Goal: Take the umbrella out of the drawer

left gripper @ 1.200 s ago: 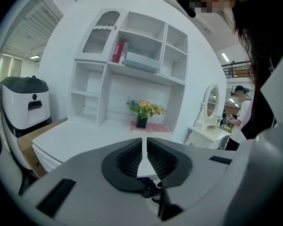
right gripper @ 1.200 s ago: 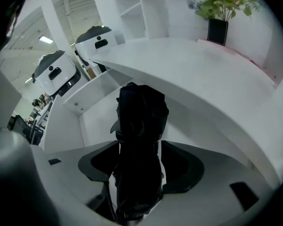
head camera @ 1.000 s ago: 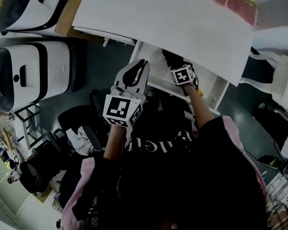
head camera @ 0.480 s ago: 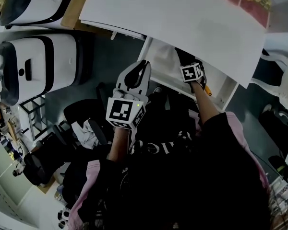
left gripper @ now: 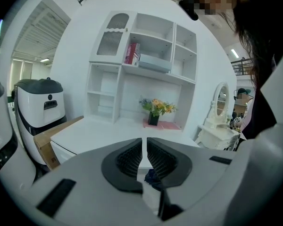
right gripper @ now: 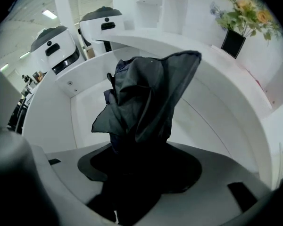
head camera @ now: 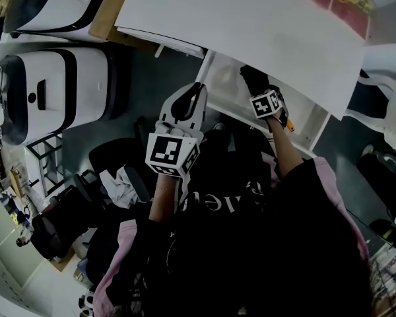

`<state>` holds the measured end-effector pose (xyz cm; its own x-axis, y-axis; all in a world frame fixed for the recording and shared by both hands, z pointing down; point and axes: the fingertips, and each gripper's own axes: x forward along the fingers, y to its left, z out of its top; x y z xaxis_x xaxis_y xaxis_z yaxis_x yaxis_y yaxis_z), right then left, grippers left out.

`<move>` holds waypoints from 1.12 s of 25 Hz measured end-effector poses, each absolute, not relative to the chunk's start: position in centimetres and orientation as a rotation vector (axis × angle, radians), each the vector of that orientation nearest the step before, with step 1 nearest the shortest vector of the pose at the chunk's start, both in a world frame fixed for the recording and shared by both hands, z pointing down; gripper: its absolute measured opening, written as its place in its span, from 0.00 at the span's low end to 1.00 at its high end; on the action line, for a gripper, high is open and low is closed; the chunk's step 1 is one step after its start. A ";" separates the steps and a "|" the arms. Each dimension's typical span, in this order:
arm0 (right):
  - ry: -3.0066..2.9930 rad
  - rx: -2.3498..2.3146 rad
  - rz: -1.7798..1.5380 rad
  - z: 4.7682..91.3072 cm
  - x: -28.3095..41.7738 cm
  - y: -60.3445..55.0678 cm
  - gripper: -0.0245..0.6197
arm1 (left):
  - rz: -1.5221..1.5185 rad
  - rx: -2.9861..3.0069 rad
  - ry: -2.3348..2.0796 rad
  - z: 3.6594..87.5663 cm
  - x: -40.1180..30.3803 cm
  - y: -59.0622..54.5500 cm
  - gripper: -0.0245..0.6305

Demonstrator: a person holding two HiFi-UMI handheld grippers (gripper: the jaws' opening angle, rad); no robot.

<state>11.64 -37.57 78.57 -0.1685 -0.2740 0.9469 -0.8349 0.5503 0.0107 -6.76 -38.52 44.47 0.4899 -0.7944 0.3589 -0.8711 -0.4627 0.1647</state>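
the right gripper [right gripper: 137, 160] is clamped on the dark folded umbrella [right gripper: 142, 95], which sits low inside the open white drawer [right gripper: 83, 114], so the grasp looks done and lifting clear remains; the left gripper [left gripper: 144, 155] is nearly closed, empty.

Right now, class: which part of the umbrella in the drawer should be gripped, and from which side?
The bunched narrow part of the umbrella, from over the front of the drawer, where the right gripper is shut on it. The far end flares into loose folds, likely to slip.
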 end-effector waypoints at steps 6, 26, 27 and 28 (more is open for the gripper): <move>-1.735 0.834 0.509 75.8 11.1 -36.4 0.47 | 0.328 2.412 -1.403 44.7 -8.2 -37.1 0.10; -1.891 1.042 0.464 61.2 7.6 -29.5 0.47 | 0.238 2.496 -1.347 42.8 -11.7 -29.1 0.10; -1.901 1.066 0.466 60.5 7.4 -28.9 0.47 | 0.233 2.503 -1.338 42.8 -11.7 -28.6 0.10; -1.909 1.088 0.466 59.8 7.2 -28.3 0.47 | 0.228 2.509 -1.329 42.9 -11.8 -27.9 0.10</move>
<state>7.21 -28.26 59.84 -0.2438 -0.5071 0.8267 -0.8311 0.5486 0.0914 -11.77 -27.95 42.87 0.5614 -0.7813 0.2727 -0.8275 -0.5313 0.1814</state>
